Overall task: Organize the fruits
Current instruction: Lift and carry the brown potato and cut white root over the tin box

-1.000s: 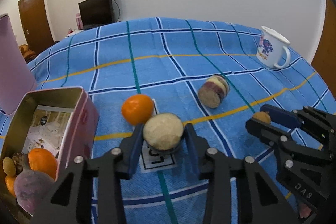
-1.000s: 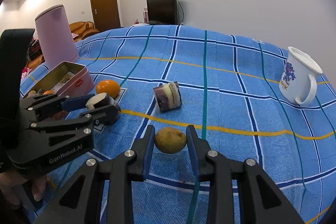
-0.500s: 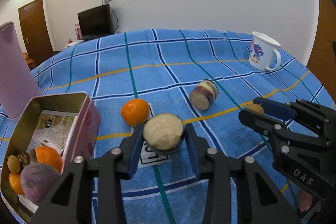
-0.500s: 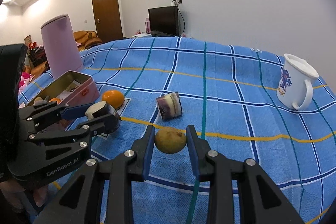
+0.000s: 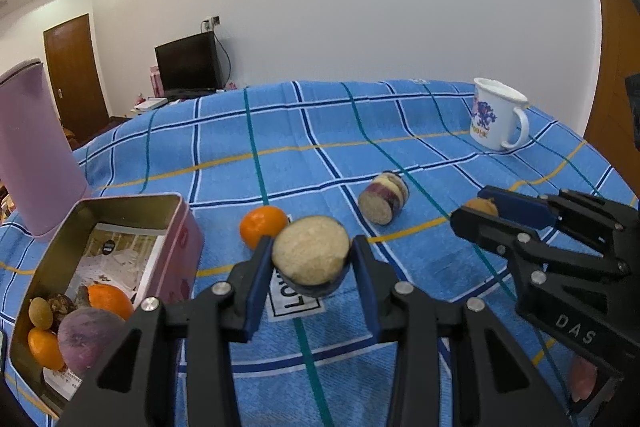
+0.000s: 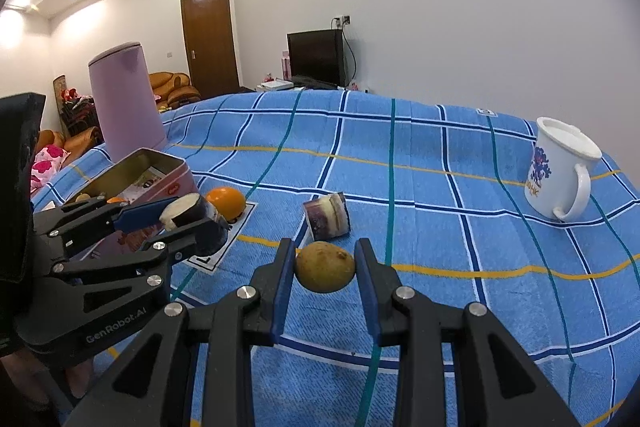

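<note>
My left gripper (image 5: pixel 311 261) is shut on a dark-skinned fruit chunk with a pale cut face (image 5: pixel 310 255), held just above the cloth; the same chunk (image 6: pixel 192 217) shows from the side in the right wrist view. My right gripper (image 6: pixel 325 267) is shut on a small yellow-brown fruit (image 6: pixel 325 267), lifted off the cloth. An orange (image 5: pixel 262 231) lies behind the left fingers. A purple-and-cream cut piece (image 5: pixel 383 198) lies mid-table. The open pink tin (image 5: pixel 176 227) at left holds oranges and other fruit (image 5: pixel 90 335).
A white printed mug (image 5: pixel 498 119) stands far right. A tall pink canister (image 5: pixel 30 151) stands behind the tin. A white label card (image 5: pixel 294 301) lies under the left gripper. The blue checked cloth (image 5: pixel 320 131) covers the table.
Both grippers have tilted upward, so the table sits lower in both views. The left gripper has risen slightly with its chunk. Both grips are unchanged.
</note>
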